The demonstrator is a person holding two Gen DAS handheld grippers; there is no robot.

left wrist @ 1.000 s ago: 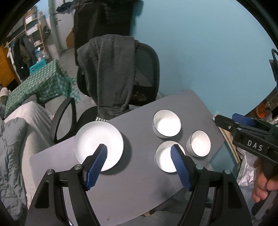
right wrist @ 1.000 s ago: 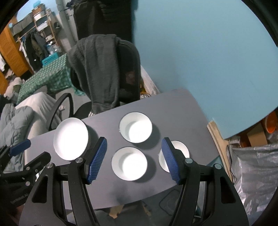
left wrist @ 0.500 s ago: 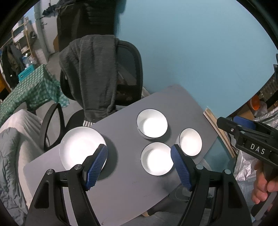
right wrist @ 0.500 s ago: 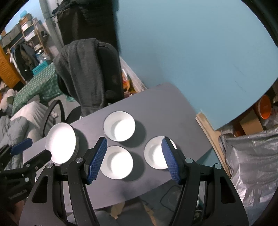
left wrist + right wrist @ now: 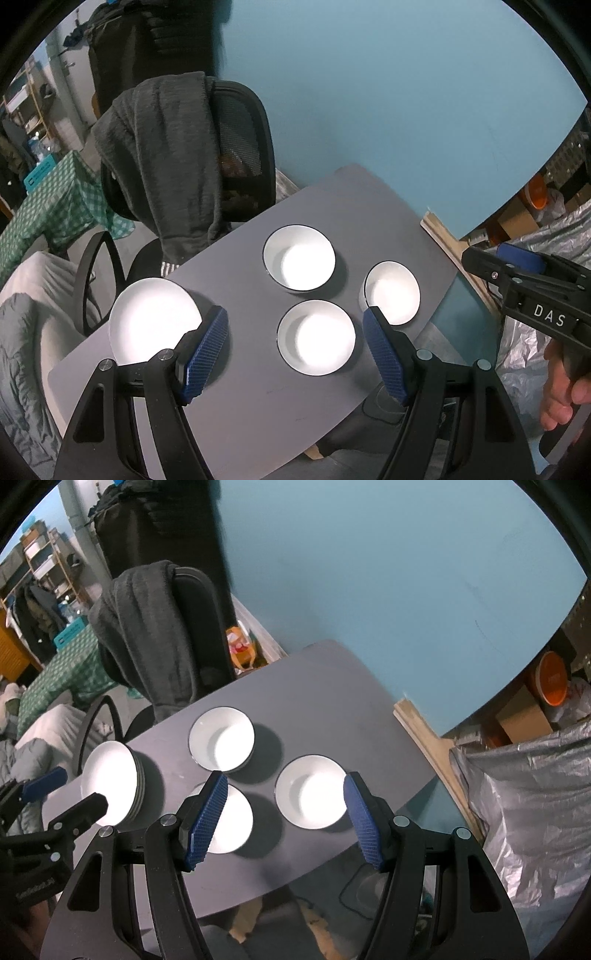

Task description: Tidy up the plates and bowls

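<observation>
Three white bowls and a stack of white plates sit on a grey table (image 5: 258, 398). In the left wrist view the plate stack (image 5: 153, 319) is at the left, with a far bowl (image 5: 299, 258), a near bowl (image 5: 316, 341) and a right bowl (image 5: 392, 297). My left gripper (image 5: 295, 354) is open and empty, high above the near bowl. My right gripper (image 5: 282, 814) is open and empty, high above the table, with the right bowl (image 5: 310, 792) between its fingers in view. The right wrist view also shows the plate stack (image 5: 110, 786) and the far bowl (image 5: 221, 738).
A black office chair (image 5: 240, 155) draped with a grey sweater (image 5: 162, 147) stands at the table's far side. A teal wall (image 5: 388, 92) is behind. A silver-wrapped bundle (image 5: 524, 812) and boxes lie to the right of the table.
Both grippers have swung to the right over the table, so the dishes have shifted left in both views. The dishes have not moved on the table.
</observation>
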